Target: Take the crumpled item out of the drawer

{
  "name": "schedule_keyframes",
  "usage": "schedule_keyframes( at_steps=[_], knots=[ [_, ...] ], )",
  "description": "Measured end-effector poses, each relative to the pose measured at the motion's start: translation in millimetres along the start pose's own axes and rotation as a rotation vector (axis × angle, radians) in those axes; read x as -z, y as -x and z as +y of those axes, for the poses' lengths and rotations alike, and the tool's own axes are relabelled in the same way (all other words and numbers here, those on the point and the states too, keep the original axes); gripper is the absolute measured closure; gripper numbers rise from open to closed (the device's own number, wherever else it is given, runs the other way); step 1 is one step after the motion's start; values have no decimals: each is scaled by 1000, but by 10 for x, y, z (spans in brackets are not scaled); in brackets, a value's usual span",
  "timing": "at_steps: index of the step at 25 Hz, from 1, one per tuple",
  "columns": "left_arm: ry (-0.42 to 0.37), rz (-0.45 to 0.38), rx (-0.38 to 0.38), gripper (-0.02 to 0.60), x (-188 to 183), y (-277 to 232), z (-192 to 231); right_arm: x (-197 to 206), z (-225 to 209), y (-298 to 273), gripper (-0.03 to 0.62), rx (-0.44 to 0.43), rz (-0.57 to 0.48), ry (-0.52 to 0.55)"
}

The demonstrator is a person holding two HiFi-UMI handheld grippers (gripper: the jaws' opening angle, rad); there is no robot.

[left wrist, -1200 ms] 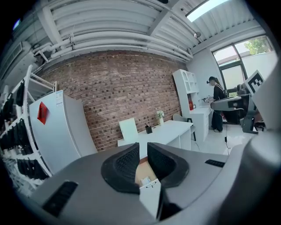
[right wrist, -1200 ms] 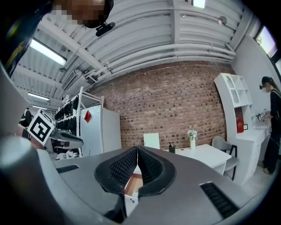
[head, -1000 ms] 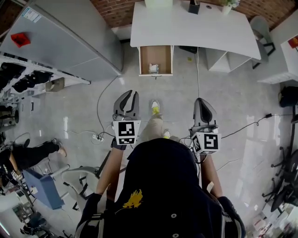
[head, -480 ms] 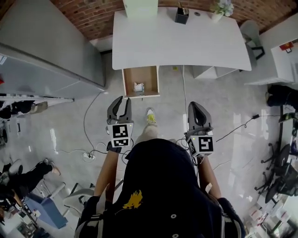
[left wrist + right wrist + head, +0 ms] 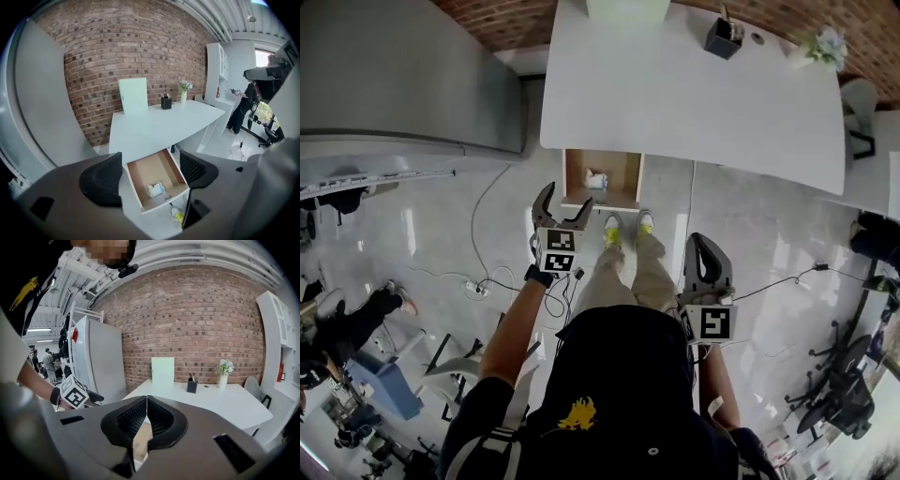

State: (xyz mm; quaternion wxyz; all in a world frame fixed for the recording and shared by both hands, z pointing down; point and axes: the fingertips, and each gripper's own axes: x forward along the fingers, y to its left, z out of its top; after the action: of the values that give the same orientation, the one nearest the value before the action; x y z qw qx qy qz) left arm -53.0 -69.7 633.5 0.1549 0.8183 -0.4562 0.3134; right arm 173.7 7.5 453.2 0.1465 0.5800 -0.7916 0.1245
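Head view: the crumpled item (image 5: 596,178), a small white and pale blue wad, lies on the brown floor of the open drawer (image 5: 623,173), toward 9 o'clock of the drawer's middle, with nothing else visible in the drawer. The drawer stands pulled out from under the near edge of the white desk (image 5: 694,94). The left gripper (image 5: 567,197) hovers just outside the drawer front, at about 7 o'clock from the item and apart from it. Its jaws are opening and stand wide, and its own view shows only air between them, the item framed in the gap well beyond the pads. The right gripper (image 5: 705,242) hangs back at about 4 o'clock from the drawer, beside the person's leg, jaws closed together on nothing. Judgement: the step in hand is the approach for the pick; the item is not yet touched. The next move calls for the left gripper to go forward and down over the drawer front, straddle the wad with the open jaws, then close and lift clear without catching the drawer walls. On the desk's far edge, at 12 to 1 o'clock, stand a pale green board (image 5: 628,9), a black pen holder (image 5: 722,37) and a small plant (image 5: 825,45). No brand, label or writing can be read; the cubes carry only square markers.
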Motion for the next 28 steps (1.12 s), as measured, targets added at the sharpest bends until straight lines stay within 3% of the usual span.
schedule_keyframes(
  at_steps=[7, 15, 21, 24, 25, 26, 27, 28],
  knots=[
    [86, 180, 79, 199, 853, -1136, -61, 590, -10, -455, 566, -127, 153, 20],
    [31, 445, 150, 199, 2096, -2409, -77, 1280, 40, -743, 566, -178, 311, -26],
    [23, 551, 232, 201, 2931, -3084, -215, 1822, 128, -785, 566, -168, 397, -66],
    [24, 580, 226, 201, 3118, -3234, -211, 2022, 219, -738, 566, -173, 451, -66],
    [25, 590, 199, 233, 3145, -3251, -178, 2042, 244, -729, 566, -170, 457, -68],
    [24, 601, 165, 448, 3158, -3249, -132, 2034, 265, -729, 566, -162, 453, -73],
    [32, 609, 139, 537, 3153, -3229, -99, 2009, 284, -729, 566, -150, 451, -82],
    [55, 608, 128, 544, 3122, -3191, -93, 1971, 304, -726, 566, -140, 452, -89]
  ],
)
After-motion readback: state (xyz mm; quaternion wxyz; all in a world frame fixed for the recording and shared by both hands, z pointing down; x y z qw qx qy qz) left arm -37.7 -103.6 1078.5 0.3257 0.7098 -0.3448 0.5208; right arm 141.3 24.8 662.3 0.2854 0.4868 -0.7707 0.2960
